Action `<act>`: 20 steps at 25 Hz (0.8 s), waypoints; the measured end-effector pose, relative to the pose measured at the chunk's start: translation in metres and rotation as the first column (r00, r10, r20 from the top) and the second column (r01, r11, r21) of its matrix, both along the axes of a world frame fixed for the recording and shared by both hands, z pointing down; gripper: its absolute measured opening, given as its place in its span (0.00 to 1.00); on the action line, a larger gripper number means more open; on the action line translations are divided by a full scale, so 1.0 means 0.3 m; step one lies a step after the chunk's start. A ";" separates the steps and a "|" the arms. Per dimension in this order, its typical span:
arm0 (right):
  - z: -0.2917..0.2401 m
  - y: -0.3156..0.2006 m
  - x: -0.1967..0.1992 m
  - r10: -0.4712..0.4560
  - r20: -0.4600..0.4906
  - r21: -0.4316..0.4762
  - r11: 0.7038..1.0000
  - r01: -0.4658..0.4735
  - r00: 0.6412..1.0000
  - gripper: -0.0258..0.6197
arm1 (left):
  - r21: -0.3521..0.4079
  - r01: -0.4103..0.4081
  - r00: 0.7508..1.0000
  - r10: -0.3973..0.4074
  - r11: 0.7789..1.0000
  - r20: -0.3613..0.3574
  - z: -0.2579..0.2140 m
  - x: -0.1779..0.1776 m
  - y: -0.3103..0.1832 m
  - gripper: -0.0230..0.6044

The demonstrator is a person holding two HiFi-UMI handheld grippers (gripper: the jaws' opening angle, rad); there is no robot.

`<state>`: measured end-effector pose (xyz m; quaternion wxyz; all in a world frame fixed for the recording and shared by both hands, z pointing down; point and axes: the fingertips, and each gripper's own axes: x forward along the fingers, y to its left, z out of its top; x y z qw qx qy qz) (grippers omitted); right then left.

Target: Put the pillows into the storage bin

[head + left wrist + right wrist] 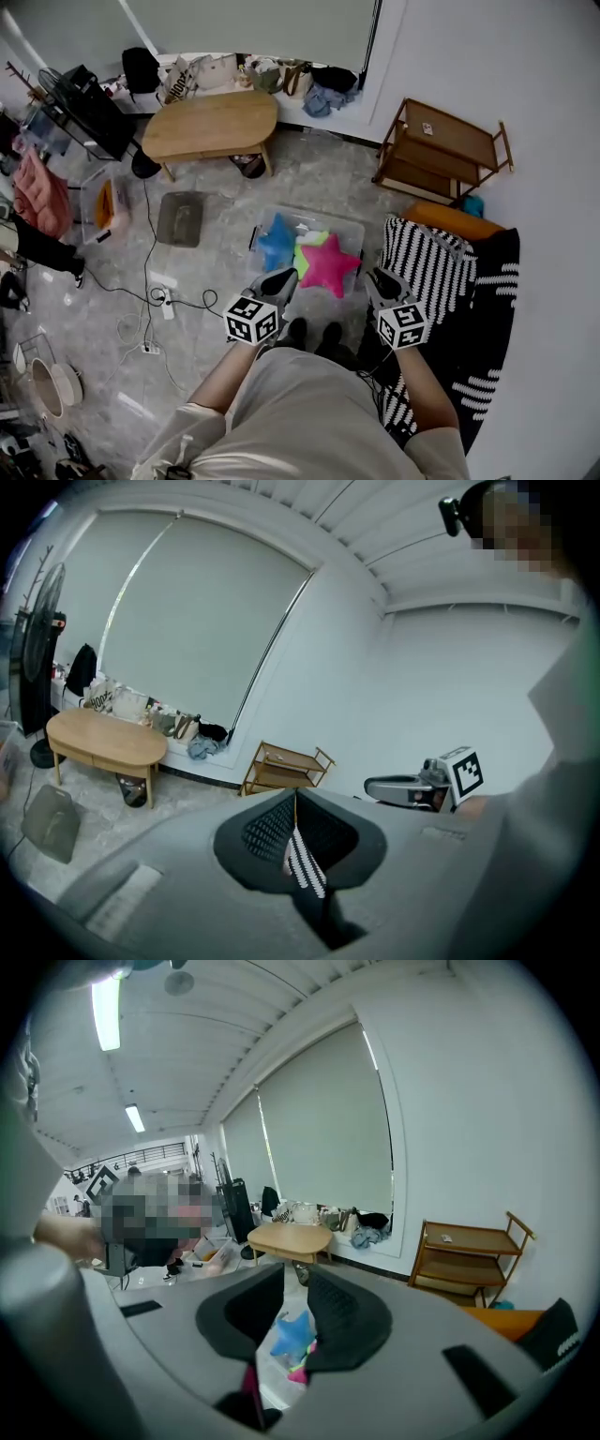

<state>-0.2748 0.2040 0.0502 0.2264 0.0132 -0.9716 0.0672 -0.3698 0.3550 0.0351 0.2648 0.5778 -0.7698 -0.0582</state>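
Observation:
The clear storage bin (352, 228) stands on the floor in front of me. In it lie a blue star pillow (277, 240), a pink star pillow (329, 264) and a yellow-green one (307, 246) between them. A black-and-white striped pillow (433, 264) lies on the sofa to the right. My left gripper (274, 284) hovers near the bin's near-left corner; in its own view my left gripper (295, 797) is shut, with striped fabric (306, 862) showing below the tips. My right gripper (382, 281) hangs beside the striped pillow, open by a narrow gap and empty; the blue star (292, 1332) shows through it.
An oval wooden table (212, 124) and a wooden shelf (441, 150) stand at the back. A grey lid (180, 217) and cables with a power strip (167, 306) lie on the floor to the left. The dark sofa (487, 319) fills the right side.

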 end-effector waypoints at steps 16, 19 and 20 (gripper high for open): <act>-0.346 0.036 0.039 -0.025 0.192 0.064 0.998 0.013 0.981 0.05 | 0.099 -0.019 0.981 0.000 0.995 0.194 -0.334 -0.019 0.021 0.07; -0.387 0.015 0.057 -0.005 0.219 0.076 0.997 -0.012 0.976 0.05 | 0.112 -0.028 0.971 0.001 0.993 0.239 -0.380 -0.017 0.025 0.07; -0.400 0.006 0.061 0.003 0.227 0.079 0.997 -0.022 0.974 0.05 | 0.118 -0.031 0.969 0.001 0.992 0.248 -0.394 -0.017 0.024 0.07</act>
